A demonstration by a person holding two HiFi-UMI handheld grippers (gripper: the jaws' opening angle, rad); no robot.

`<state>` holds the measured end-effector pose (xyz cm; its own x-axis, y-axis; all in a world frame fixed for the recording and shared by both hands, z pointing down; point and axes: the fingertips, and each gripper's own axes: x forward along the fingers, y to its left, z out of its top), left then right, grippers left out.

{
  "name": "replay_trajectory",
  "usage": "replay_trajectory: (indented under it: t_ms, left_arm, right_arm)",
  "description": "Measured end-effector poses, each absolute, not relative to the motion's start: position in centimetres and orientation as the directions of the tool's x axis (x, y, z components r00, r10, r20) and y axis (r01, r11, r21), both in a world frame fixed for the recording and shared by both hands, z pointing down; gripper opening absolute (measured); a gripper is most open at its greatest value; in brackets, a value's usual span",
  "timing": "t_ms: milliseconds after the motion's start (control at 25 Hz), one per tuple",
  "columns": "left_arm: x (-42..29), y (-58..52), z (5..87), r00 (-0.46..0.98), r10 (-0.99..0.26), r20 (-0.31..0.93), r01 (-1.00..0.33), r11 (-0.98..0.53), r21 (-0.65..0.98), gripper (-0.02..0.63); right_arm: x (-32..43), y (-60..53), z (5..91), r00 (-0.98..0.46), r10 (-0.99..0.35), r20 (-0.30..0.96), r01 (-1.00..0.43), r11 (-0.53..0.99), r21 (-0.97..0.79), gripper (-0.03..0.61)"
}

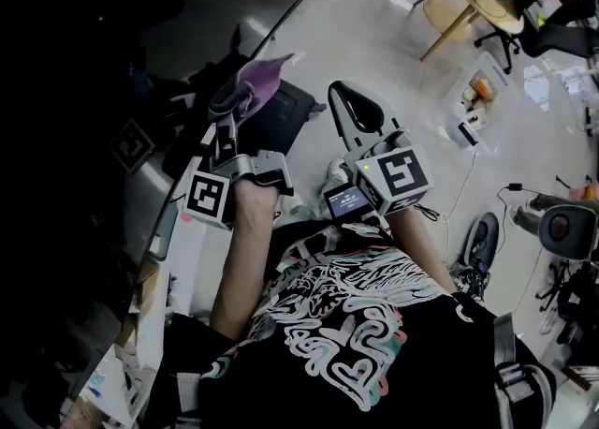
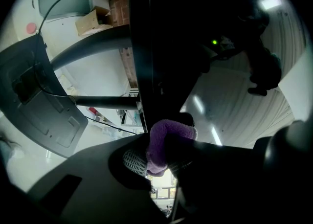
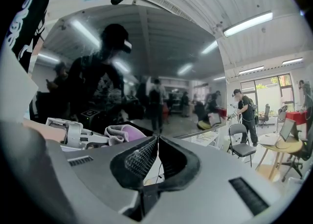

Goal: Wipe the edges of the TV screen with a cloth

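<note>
The TV screen [image 1: 84,90] is the big dark panel on the left, and its edge [image 1: 281,29] runs diagonally across the head view. My left gripper [image 1: 227,127] is shut on a purple cloth [image 1: 251,81] and holds it against that edge. In the left gripper view the cloth [image 2: 168,135] bulges out of the gripper [image 2: 159,167], right by the dark TV edge [image 2: 142,47]. My right gripper [image 1: 357,110] hangs beside it, off the screen, shut and empty. The right gripper view shows its tips [image 3: 157,142] touching, with the cloth [image 3: 124,132] to their left.
A black bag [image 1: 285,109] lies on the floor under the grippers. A round wooden table [image 1: 477,1] and chairs stand at the back right, with cables and a round device [image 1: 566,226] on the right. A person [image 3: 247,113] stands by a folding chair [image 3: 242,137].
</note>
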<state>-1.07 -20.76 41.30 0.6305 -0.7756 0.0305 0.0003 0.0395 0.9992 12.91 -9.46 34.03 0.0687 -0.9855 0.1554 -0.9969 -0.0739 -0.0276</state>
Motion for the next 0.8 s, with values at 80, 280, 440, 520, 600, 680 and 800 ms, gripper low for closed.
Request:
replay_trajectory:
  t_ms: [80,280,440,520,600,680,800]
  left_arm:
    - [-0.8,-20.9,41.3,0.630,-0.776,0.033,-0.001,0.042,0.999,0.063]
    - [-1.2,-20.9,41.4,0.632,-0.774,0.035,0.000,0.046,0.999,0.063]
    - [-1.0,-21.1,41.8,0.630,-0.776,0.032,0.006,0.047,0.999,0.063]
    - [-0.8,-21.2,41.8,0.631,-0.775,0.032,0.009,0.048,0.999,0.063]
    - [-0.7,-21.2,41.8,0.631,-0.775,0.030,0.010,0.047,0.999,0.063]
    - [-0.7,-21.2,41.9,0.632,-0.775,0.028,0.011,0.044,0.999,0.063]
    - [-0.7,-21.3,42.0,0.632,-0.775,0.025,0.015,0.044,0.999,0.063]
  right_arm:
    - [13.3,-9.6,33.9,0.070,-0.986,0.153,-0.997,-0.075,-0.030,0.032]
    - [13.0,-9.4,34.0,0.072,-0.986,0.153,-0.996,-0.078,-0.036,0.032]
    - [13.4,-9.4,34.5,0.076,-0.985,0.155,-0.996,-0.083,-0.042,0.032]
    - [13.7,-9.5,34.6,0.080,-0.985,0.156,-0.995,-0.088,-0.044,0.032]
    - [13.8,-9.5,34.7,0.082,-0.985,0.154,-0.995,-0.090,-0.045,0.032]
    - [13.9,-9.6,34.7,0.084,-0.985,0.152,-0.995,-0.092,-0.044,0.032]
    - [13.9,-9.8,34.8,0.082,-0.985,0.149,-0.995,-0.090,-0.041,0.032]
